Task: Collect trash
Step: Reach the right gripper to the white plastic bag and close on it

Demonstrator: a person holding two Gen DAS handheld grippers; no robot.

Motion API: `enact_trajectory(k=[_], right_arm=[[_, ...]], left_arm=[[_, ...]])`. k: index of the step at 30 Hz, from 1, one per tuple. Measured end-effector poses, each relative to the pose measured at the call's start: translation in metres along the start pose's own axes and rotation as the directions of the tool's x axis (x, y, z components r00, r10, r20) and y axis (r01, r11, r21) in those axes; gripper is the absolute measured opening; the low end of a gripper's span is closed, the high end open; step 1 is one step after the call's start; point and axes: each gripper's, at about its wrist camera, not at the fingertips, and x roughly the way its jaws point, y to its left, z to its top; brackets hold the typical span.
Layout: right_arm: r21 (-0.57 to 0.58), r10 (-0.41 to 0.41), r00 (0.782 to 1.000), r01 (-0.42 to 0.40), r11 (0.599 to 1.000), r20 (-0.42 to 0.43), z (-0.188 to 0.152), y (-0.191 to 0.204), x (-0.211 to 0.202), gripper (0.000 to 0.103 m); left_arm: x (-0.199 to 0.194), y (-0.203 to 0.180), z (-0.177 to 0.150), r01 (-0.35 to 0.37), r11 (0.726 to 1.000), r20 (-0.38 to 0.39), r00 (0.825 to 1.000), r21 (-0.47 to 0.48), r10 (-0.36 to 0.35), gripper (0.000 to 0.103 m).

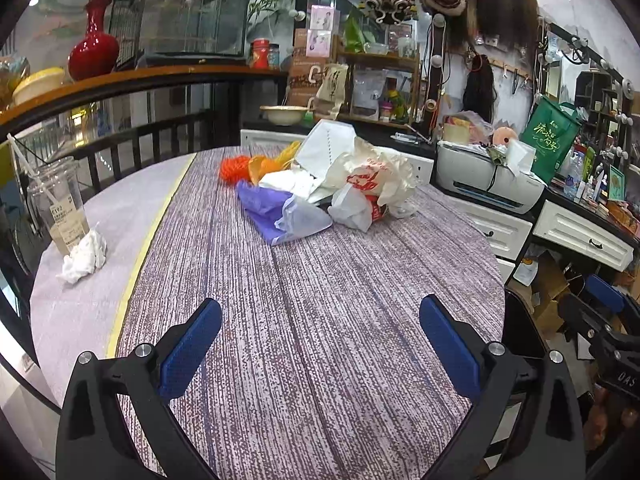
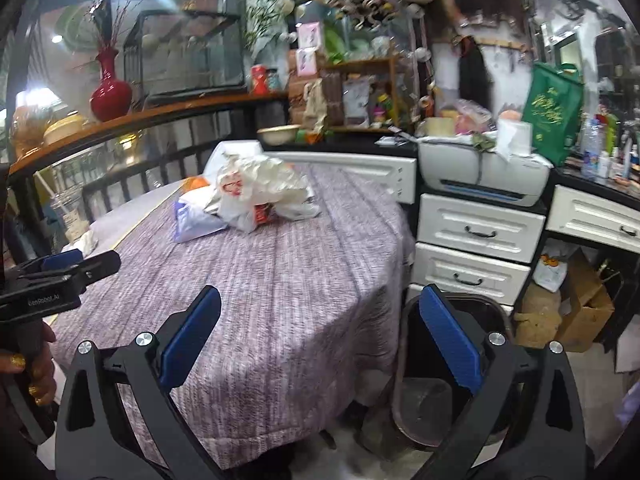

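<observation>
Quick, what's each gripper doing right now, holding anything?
Left gripper: open, holding nothing.
Right gripper: open, holding nothing.

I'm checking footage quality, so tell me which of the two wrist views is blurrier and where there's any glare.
Right wrist view: softer, smeared across the shelves and the trash pile, with streaky glare from ceiling lights at top left. Left wrist view: sharp on the trash pile and tablecloth, only small light spots at top left. Both bend straight lines, fisheye style.

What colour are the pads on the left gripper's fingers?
Blue, on black fingers; the left wrist view shows them best.
</observation>
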Motion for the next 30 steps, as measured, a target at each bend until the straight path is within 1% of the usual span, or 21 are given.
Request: enact_trajectory(k=[2,4,7,9,12,17,18,20,24,25,27,29,30], right_arm=[[-0.011,0.028,0.999,-0.029,1.0,-0.025,0.01,0.005,0.014,0.098],[-0.05,0.037,0.998,-0.039,0.998,-0.044,0.017,0.012,0.027,0.098],[-0.094,0.058,0.997,-0.063,0.994,-0.055,0.032,0.023,0.048,0.098],[-0.137,0.071,0.995,-0.079,0.987,-0.065,0.043,0.032,0.066,0.098],[-0.177,0.092,0.991,-0.107,0.978,-0.093,0.063,0.043,0.097,0.098],[-0.258,0.089,0.991,-0.112,0.96,-0.101,0.091,0.062,0.143,0.09],[-0.27,0.089,0.991,-0.114,0.956,-0.104,0.094,0.065,0.15,0.089],[-0.296,0.081,0.991,-0.108,0.949,-0.103,0.104,0.072,0.167,0.084],[-0.342,0.07,0.994,-0.094,0.935,-0.081,0.112,0.079,0.186,0.083],[-0.346,0.064,0.994,-0.089,0.934,-0.083,0.114,0.08,0.191,0.081],[-0.34,0.079,0.991,-0.111,0.934,-0.108,0.116,0.081,0.201,0.069],[-0.35,0.079,0.987,-0.123,0.929,-0.139,0.116,0.083,0.209,0.041],[-0.355,0.073,0.987,-0.121,0.927,-0.145,0.115,0.083,0.211,0.035]], left_arm=[[0.004,0.004,0.004,-0.003,1.0,-0.028,1.0,0.002,0.003,0.098],[0.01,0.007,0.011,0.0,1.0,-0.053,0.999,0.006,0.0,0.098],[0.022,0.013,0.021,0.001,1.0,-0.08,0.997,0.025,0.002,0.098],[0.029,0.02,0.029,0.001,0.999,-0.092,0.996,0.042,0.003,0.098],[0.043,0.033,0.042,0.001,0.999,-0.116,0.993,0.041,0.004,0.098],[0.071,0.048,0.062,0.014,1.0,-0.193,0.981,0.001,-0.014,0.098],[0.075,0.05,0.066,0.022,1.0,-0.198,0.98,-0.008,-0.023,0.098],[0.081,0.054,0.075,0.027,0.999,-0.203,0.979,-0.021,-0.031,0.098],[0.089,0.056,0.09,0.035,0.999,-0.179,0.983,-0.025,-0.039,0.098],[0.091,0.057,0.093,0.04,0.999,-0.177,0.983,-0.027,-0.044,0.098],[0.097,0.057,0.099,0.05,0.998,-0.177,0.983,-0.025,-0.054,0.098],[0.102,0.056,0.103,0.053,0.998,-0.176,0.983,-0.016,-0.055,0.098],[0.106,0.055,0.104,0.055,0.998,-0.178,0.982,-0.013,-0.056,0.098]])
